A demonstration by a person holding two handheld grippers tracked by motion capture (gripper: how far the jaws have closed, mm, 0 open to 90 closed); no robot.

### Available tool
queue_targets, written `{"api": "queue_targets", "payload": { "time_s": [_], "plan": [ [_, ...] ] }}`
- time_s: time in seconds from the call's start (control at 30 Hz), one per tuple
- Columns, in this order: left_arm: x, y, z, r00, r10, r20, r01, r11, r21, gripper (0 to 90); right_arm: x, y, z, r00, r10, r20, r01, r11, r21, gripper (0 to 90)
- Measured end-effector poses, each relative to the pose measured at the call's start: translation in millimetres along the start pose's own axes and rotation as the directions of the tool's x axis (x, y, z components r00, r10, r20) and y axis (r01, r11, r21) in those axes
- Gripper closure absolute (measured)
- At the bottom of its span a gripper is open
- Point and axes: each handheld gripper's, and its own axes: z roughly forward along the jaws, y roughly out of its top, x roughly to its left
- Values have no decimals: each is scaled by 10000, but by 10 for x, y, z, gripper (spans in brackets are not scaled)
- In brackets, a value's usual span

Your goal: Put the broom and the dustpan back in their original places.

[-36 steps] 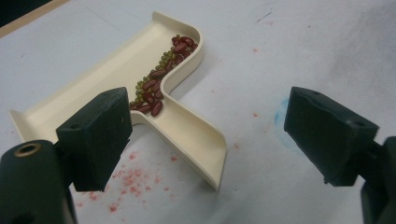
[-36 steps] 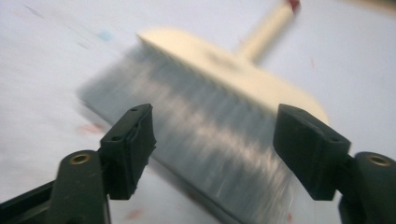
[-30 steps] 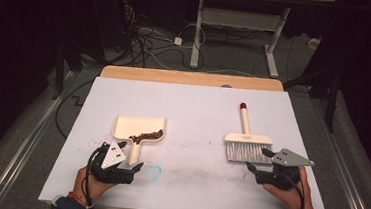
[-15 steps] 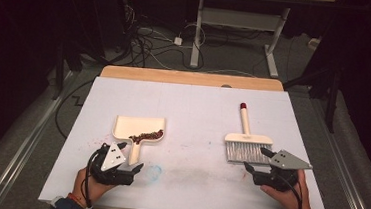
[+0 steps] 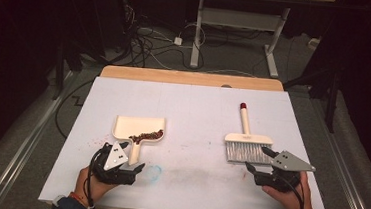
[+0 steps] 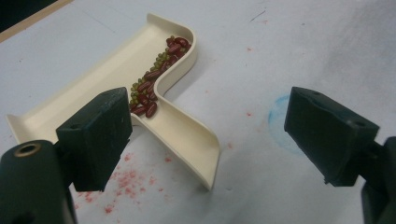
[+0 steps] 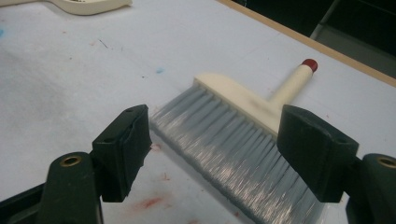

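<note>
- The table (image 5: 193, 110) is big and white. It has red specks and a faint blue ring (image 6: 280, 123) on it.
- The dustpan (image 5: 139, 131) lies flat on the table, left of the middle. Its handle points to the near edge.
- The brush (image 5: 247, 142) lies flat on the table too, well apart from the dustpan, on its right. Its grey bristles point to the near edge, and its red-tipped handle points away.
- The left gripper (image 5: 127, 169) sits at the near end of the dustpan handle. Its jaws are wide apart and hold nothing. In the left gripper view the handle end lies between them, close to one jaw.
- The right gripper (image 5: 258, 159) sits just right of the brush, by the bristle tips. Its jaws are wide apart too and grip nothing.
- The beans (image 5: 146, 136) are red and green. They lie in a small heap inside the dustpan, where the pan meets the handle.
</note>
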Motion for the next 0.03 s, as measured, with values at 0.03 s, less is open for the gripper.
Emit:
{"api": "queue_targets", "payload": {
  "time_s": [0.03],
  "plan": [
    [0,2,1,10000,16,-5,-16,10000,6,147,-1,5,-5,10000,4,0,-4,10000,-34,265]
  ]
}}
